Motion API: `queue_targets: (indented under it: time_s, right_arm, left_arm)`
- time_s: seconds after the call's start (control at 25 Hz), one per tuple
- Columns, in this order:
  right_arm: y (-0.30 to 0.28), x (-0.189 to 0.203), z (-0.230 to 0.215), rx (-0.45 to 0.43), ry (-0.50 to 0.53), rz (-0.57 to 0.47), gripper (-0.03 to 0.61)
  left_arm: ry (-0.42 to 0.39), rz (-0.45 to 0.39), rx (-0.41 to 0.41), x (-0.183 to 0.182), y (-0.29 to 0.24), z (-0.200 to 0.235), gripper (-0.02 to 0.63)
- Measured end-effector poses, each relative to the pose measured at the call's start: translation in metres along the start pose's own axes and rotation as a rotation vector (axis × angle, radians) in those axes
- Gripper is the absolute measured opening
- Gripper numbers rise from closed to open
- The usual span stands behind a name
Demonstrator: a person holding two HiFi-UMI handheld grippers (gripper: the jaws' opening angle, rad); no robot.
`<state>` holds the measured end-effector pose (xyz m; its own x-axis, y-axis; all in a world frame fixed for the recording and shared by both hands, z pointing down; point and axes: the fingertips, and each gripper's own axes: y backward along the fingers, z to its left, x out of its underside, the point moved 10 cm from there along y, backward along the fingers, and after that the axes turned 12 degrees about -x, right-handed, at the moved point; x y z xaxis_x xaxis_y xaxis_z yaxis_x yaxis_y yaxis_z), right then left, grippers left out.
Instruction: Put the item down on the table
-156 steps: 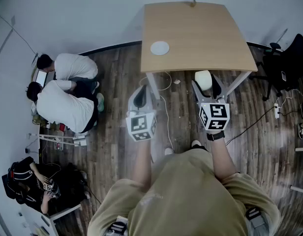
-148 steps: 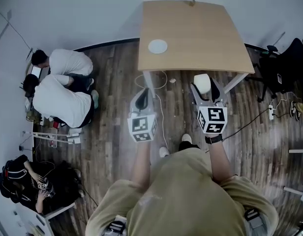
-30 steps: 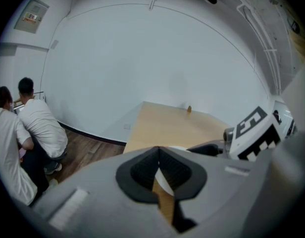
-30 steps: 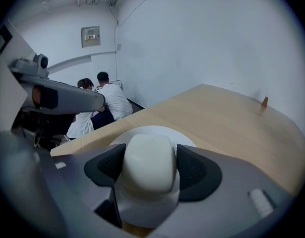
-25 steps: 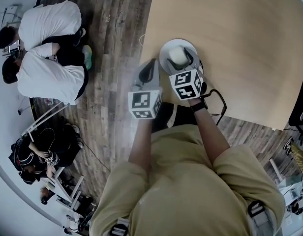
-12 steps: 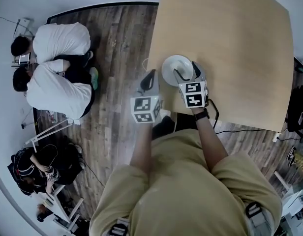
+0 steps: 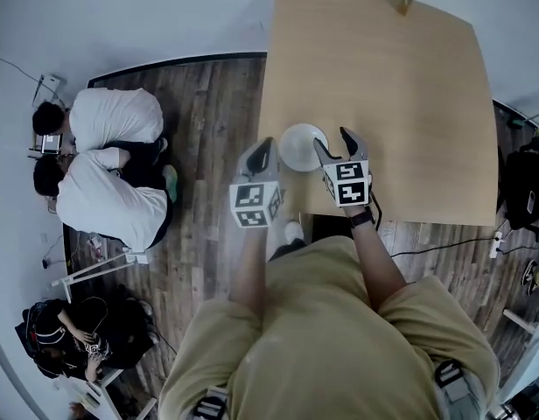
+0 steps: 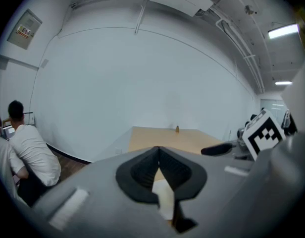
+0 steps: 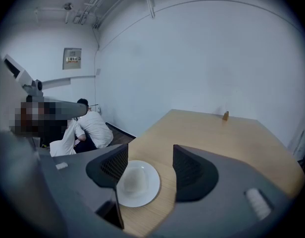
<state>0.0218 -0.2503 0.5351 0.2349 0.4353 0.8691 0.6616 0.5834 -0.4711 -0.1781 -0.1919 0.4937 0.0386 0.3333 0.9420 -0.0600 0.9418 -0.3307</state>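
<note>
The task looks done, or all but. The item [image 9: 130, 178] lies on the plate [image 9: 154, 181], which rests on the table [image 9: 217, 133], just ahead of and below the right gripper [image 9: 150, 157], nearer its left jaw than its right. That gripper's jaws stand wide apart with nothing between them, and neither jaw touches the item or the plate. What is left, by my reading, is only to draw the right gripper clear (if even that counts as part of the job).

The left gripper [image 8: 159, 152] hangs to the left of the right one, at the near edge of the table. Its jaws are pressed together at the tips and hold nothing.

The item is a small, pale, rounded lump with soft edges, nearly the same white as the plate; I cannot tell what it is made of. The plate is round, shallow and smooth, with a slight sheen. The table is a light wood-toned slab, flat and matte, bare ahead of the right gripper except for a tiny brown thing [image 9: 225, 115] at its far edge. Both grippers have grey plastic bodies and dark ribbed pads.
</note>
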Motion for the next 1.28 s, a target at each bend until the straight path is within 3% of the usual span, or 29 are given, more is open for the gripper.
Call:
queue_targets:
  time_s: [0.28,0.6,0.72,1.04,1.28]
  right_arm:
    - [0.030,-0.022,0.005,0.028,0.024,-0.063,0.276]
    - [0.057,-0.040,0.014,0.051,0.055,-0.123,0.210]
    - [0.069,-0.051,0.016,0.072,0.045,-0.189,0.154]
    - [0.108,-0.088,0.027,0.125,0.042,-0.324,0.130]
    - [0.138,-0.109,0.034,0.167,0.081,-0.413,0.056]
  left_arm:
    - [-0.025,-0.040,0.028,-0.016,0.016,-0.007,0.002]
    - [-0.040,-0.094,0.028,-0.036,0.031,0.000,0.002]
    - [-0.040,-0.114,0.039,-0.045,0.035,0.003,0.002]
    - [-0.050,-0.178,0.051,-0.070,0.056,0.005,0.002]
    - [-0.060,-0.210,0.062,-0.084,0.067,-0.003,0.002]
